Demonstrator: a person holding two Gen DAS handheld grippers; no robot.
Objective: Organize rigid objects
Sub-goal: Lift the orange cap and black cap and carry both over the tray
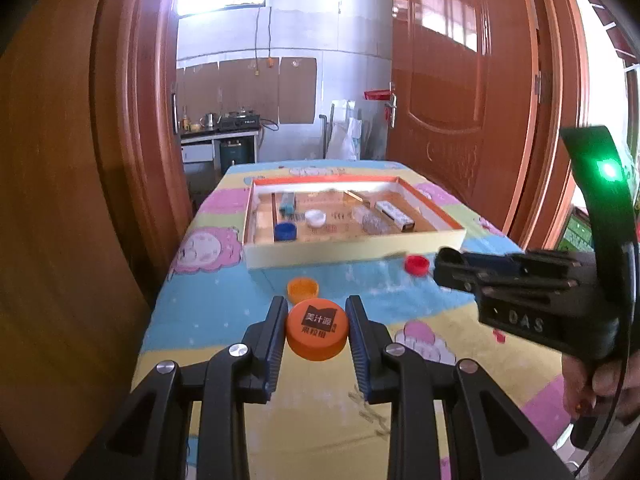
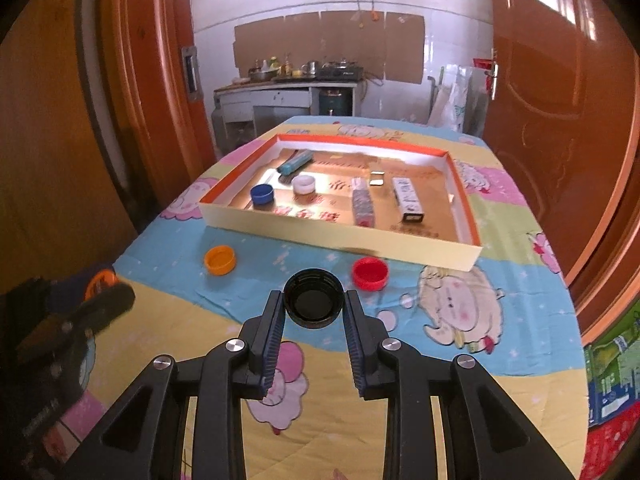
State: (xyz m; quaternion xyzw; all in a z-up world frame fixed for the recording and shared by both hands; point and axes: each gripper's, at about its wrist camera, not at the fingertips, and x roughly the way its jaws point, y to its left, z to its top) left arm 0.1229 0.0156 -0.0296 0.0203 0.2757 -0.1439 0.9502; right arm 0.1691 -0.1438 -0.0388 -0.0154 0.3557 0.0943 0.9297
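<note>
My left gripper point(image 1: 317, 312) is shut on a large orange cap point(image 1: 316, 333) with a printed label, held above the cloth. My right gripper point(image 2: 313, 305) is shut on a black cap point(image 2: 314, 303), hollow side up. On the cloth lie a small orange cap point(image 1: 303, 289) point(image 2: 219, 259) and a red cap point(image 1: 416, 265) point(image 2: 370, 273), both in front of the shallow cardboard tray point(image 1: 352, 249) point(image 2: 328, 229). Inside the tray sit a blue cap point(image 2: 262, 194), a white cap point(image 2: 303, 184), a teal tube point(image 2: 295, 161) and two small boxes point(image 2: 409, 200). The right gripper's body point(image 1: 532, 292) shows in the left wrist view.
The table wears a bright cartoon cloth point(image 2: 460, 304). Wooden doors point(image 1: 472, 80) flank a doorway into a kitchen with a counter point(image 2: 288, 84). A green crate point(image 2: 612, 372) stands on the floor at the right. A person's hand point(image 1: 600, 384) grips the right tool.
</note>
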